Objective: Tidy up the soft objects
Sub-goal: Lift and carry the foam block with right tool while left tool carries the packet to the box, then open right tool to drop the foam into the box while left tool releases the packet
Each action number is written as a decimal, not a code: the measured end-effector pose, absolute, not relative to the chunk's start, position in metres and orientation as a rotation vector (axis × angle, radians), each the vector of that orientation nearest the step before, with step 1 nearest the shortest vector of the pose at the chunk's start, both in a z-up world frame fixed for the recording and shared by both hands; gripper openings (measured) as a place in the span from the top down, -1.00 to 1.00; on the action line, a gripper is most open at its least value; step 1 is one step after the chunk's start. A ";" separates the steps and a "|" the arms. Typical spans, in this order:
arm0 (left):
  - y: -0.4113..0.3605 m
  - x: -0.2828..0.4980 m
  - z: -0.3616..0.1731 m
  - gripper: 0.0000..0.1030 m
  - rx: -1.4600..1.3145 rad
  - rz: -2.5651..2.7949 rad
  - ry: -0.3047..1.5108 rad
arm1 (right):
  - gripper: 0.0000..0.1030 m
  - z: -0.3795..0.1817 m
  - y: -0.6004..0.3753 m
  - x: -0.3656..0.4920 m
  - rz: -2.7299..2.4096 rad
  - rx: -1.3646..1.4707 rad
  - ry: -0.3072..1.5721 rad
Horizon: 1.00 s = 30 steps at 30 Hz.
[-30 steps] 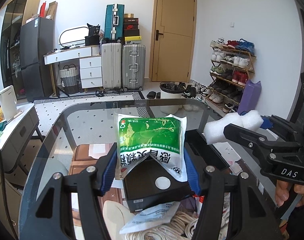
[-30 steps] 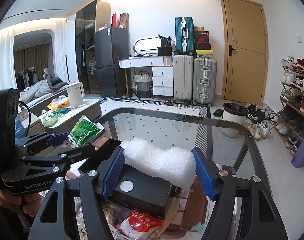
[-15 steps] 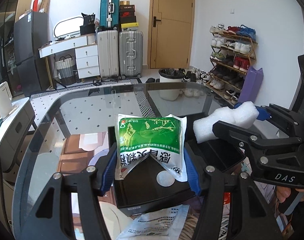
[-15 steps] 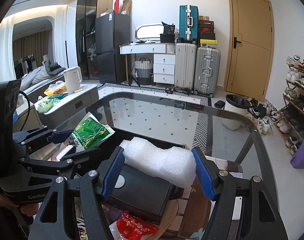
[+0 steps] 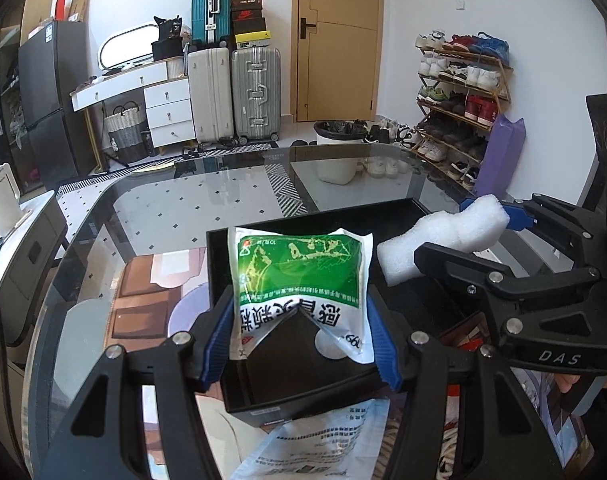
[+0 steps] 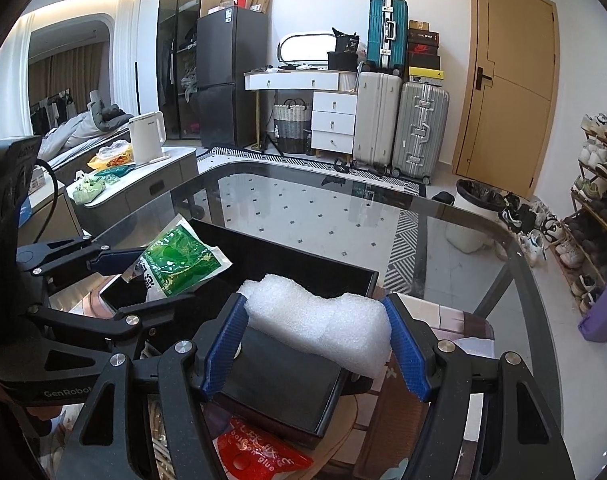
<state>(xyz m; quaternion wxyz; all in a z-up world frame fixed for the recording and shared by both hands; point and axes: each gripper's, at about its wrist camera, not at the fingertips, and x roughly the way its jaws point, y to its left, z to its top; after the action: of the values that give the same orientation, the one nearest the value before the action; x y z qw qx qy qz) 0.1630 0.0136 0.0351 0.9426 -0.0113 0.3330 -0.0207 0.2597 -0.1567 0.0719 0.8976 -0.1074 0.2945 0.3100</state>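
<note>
My left gripper [image 5: 303, 332] is shut on a green and white soft packet [image 5: 301, 276], squeezed between the blue pads above a black open box [image 5: 303, 376] on the glass table. The right gripper [image 6: 317, 344] is shut on a white foam block [image 6: 319, 324], held over the same black box [image 6: 279, 380]. In the left wrist view the foam block [image 5: 439, 240] and the right gripper [image 5: 483, 240] hang to the right of the packet. Seen from the right wrist, the packet [image 6: 175, 260] and left gripper [image 6: 135, 264] are at the left.
A white printed pouch [image 5: 319, 440] and coiled cord [image 5: 451, 444] lie at the table's near edge, beside a red glue packet [image 6: 259, 456]. The glass table [image 5: 183, 208] stretches ahead. Beyond it stand suitcases [image 5: 231, 92], a bin [image 5: 339, 148] and a shoe rack [image 5: 459, 92].
Both grippers have sunk toward the black box and tipped downward, each still holding its object. The box now sits larger and closer under them.
</note>
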 end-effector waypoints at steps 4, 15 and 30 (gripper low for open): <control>0.009 0.162 0.034 -0.15 0.001 -0.036 0.678 | -0.35 0.070 -0.158 0.258 0.655 -0.221 0.613; 0.009 0.158 0.037 -0.27 -0.010 -0.066 0.688 | -0.74 0.081 -0.171 0.251 0.633 -0.208 0.576; 0.005 0.125 0.060 -1.00 -0.036 -0.118 0.608 | -0.99 0.084 -0.221 0.205 0.601 -0.119 0.658</control>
<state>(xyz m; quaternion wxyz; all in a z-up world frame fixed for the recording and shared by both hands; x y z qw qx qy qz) 0.1253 0.0051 0.0599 0.9522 -0.0178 0.2994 -0.0578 0.2053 -0.2211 0.0836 0.9007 -0.0576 0.3179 0.2904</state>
